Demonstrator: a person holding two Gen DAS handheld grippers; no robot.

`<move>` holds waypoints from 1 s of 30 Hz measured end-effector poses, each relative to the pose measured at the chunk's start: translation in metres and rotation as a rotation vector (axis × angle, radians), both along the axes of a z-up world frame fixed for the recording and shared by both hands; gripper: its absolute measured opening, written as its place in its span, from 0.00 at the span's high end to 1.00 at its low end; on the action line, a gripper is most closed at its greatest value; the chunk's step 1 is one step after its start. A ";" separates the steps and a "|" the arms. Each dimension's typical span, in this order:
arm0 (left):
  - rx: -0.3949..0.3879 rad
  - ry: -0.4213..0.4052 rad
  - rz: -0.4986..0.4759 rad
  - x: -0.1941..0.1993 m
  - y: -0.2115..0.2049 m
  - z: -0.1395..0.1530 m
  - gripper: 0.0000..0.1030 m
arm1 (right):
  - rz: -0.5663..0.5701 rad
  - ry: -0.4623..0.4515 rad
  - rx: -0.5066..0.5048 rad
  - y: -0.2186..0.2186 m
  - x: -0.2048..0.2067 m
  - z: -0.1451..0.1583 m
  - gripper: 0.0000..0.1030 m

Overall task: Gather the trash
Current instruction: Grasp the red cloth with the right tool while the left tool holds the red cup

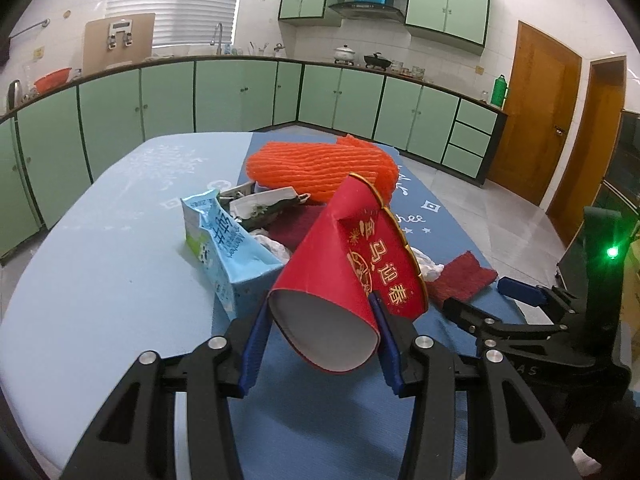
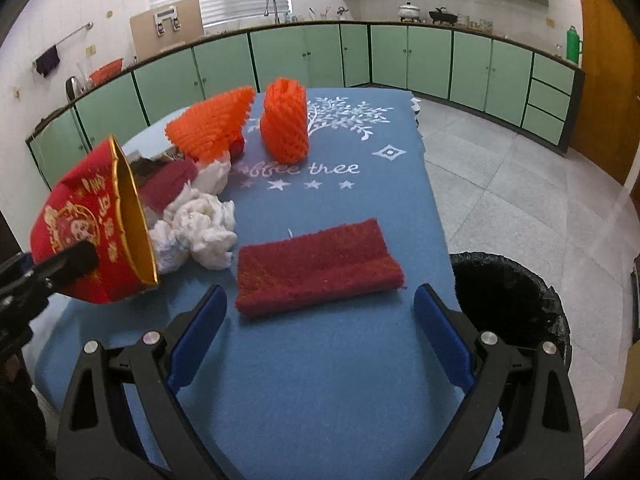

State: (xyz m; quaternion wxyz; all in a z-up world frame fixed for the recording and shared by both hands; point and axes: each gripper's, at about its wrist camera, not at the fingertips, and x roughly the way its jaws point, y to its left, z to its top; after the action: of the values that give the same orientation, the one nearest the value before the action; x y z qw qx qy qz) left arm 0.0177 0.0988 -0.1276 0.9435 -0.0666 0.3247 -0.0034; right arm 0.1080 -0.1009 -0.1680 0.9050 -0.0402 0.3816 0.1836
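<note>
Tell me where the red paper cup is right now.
The red cup is clamped in the left claw, tilted above the blue mat. In the right wrist view it sits far left, beside the white tissue wad.

red, gold-printed paper cup point(image 1: 340, 256); orange foam net point(image 2: 285, 122).

- The left wrist view sits low behind the left tool point(image 1: 322, 320), close over the tabletop point(image 1: 100, 280), facing the green cabinets point(image 1: 240, 96).
- The right wrist view looks from behind the right tool point(image 2: 320, 320), slightly higher, down the blue mat point(image 2: 320, 380) toward those cabinets.
- Both share the red paper cup point(image 1: 320, 280) point(image 2: 84, 224), the red cloth point(image 1: 464, 276) point(image 2: 316, 268), and the orange foam netting point(image 1: 320, 168) point(image 2: 212, 124).
</note>
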 end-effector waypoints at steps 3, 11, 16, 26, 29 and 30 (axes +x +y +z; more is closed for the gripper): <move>0.002 0.002 0.000 -0.001 0.000 -0.002 0.54 | 0.009 -0.003 -0.017 0.003 0.003 -0.002 0.11; 0.010 0.001 0.000 -0.001 -0.002 -0.001 0.54 | 0.039 -0.013 -0.021 0.004 0.004 -0.002 0.20; 0.021 -0.012 -0.003 -0.001 -0.003 0.003 0.54 | 0.023 -0.022 0.010 -0.005 -0.001 0.007 0.20; 0.029 -0.059 -0.046 0.006 -0.018 0.024 0.54 | -0.023 -0.088 0.056 -0.033 -0.015 0.043 0.20; 0.028 -0.075 -0.070 0.012 -0.027 0.031 0.54 | -0.045 -0.112 0.069 -0.043 -0.016 0.056 0.20; 0.027 -0.079 -0.079 0.014 -0.030 0.033 0.54 | -0.054 -0.121 0.072 -0.047 -0.017 0.061 0.20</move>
State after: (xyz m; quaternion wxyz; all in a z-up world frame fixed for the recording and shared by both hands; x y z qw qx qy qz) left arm 0.0320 0.0686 -0.0944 0.9555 -0.0409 0.2894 -0.0392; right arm 0.0913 -0.1477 -0.1070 0.9319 -0.0082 0.3203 0.1702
